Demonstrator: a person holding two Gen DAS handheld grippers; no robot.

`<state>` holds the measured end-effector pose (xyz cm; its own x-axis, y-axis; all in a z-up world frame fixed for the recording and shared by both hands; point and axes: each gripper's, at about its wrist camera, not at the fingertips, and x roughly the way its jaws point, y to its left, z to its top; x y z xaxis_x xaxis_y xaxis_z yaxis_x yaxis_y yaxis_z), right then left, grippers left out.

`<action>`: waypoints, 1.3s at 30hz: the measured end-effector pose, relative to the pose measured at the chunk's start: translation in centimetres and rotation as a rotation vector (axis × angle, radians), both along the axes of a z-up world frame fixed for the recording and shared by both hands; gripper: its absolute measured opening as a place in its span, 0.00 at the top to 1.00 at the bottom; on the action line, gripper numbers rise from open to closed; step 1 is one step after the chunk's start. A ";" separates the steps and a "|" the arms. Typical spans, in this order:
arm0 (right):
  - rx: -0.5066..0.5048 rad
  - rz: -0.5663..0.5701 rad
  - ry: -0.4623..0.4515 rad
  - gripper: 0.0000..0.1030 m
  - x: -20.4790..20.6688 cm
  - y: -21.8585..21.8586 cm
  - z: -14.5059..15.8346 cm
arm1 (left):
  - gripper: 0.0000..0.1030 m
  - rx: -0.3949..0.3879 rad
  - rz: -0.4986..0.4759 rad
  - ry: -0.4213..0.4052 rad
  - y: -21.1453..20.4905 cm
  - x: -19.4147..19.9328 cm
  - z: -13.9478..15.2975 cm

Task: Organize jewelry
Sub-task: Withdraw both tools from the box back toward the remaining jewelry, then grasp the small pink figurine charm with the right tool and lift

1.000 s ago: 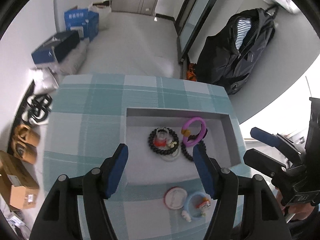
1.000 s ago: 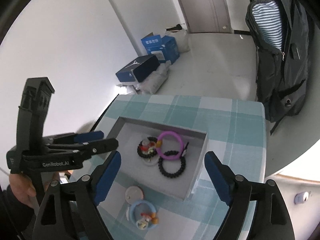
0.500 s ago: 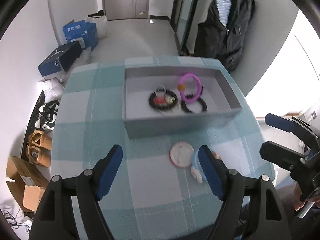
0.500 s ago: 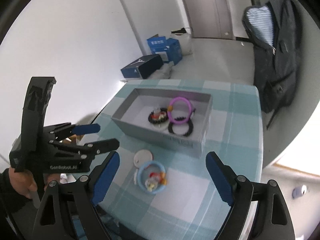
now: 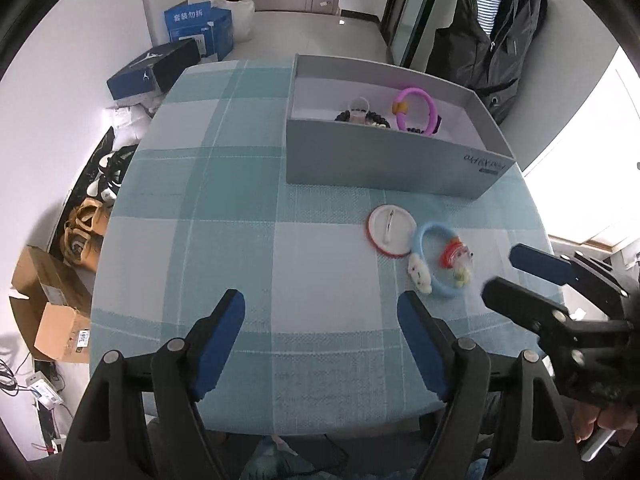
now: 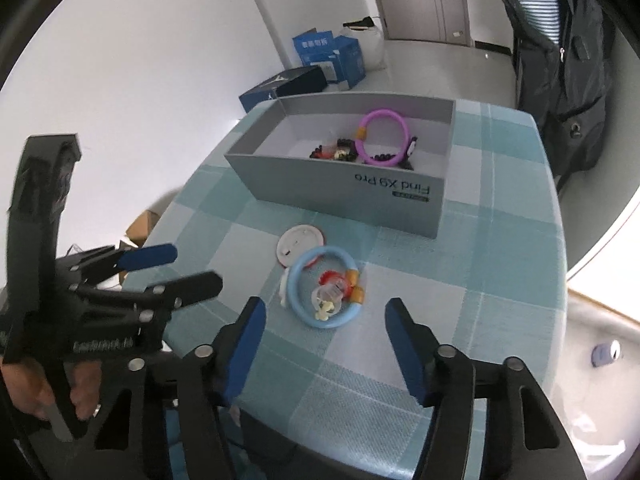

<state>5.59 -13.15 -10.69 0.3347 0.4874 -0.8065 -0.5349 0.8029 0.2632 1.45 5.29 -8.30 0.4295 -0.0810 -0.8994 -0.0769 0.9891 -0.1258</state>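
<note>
Both claws, left claw (image 5: 320, 324) and right claw (image 6: 326, 322), gape wide and empty. The blue bracelet (image 6: 323, 287) lies on the counter (image 6: 500, 264) near the grey box (image 6: 340, 188); straddle its rim squarely before closing.

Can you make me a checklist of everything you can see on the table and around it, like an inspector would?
Surface: table with a teal checked tablecloth.
Job's things: grey box holds a pink ring and black bead bracelets. On the cloth in front of the box lie a round white badge and a blue ring with small toy charms; ring and badge overlap.
Clutter: nothing seen on the table besides these.
Grippers: left gripper and right gripper both open, holding nothing, above the near edge.
Cables: wires on the floor at far left.
Surroundings: blue boxes, cardboard boxes, shoes, black jacket, door.
</note>
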 end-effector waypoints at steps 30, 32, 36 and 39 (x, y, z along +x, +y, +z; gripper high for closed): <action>-0.053 -0.011 -0.021 0.80 0.8 1.9 -1.0 | 0.27 -0.044 0.022 0.037 0.9 0.4 -0.8; -0.063 -0.005 -0.027 0.70 0.9 2.2 -1.1 | 0.27 -0.046 0.026 0.038 1.1 0.4 -0.9; -0.103 0.023 -0.052 0.68 0.7 3.3 -1.5 | 0.27 -0.048 0.033 0.043 1.3 0.5 -1.0; -0.125 0.012 -0.046 0.68 1.1 3.7 -1.9 | 0.27 -0.051 0.032 0.047 1.4 0.6 -1.1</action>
<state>6.68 -9.41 -12.56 0.3677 0.3881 -0.8451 -0.5537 0.8215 0.1364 2.01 6.66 -9.42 0.3900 -0.1143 -0.9137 -0.1154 0.9784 -0.1717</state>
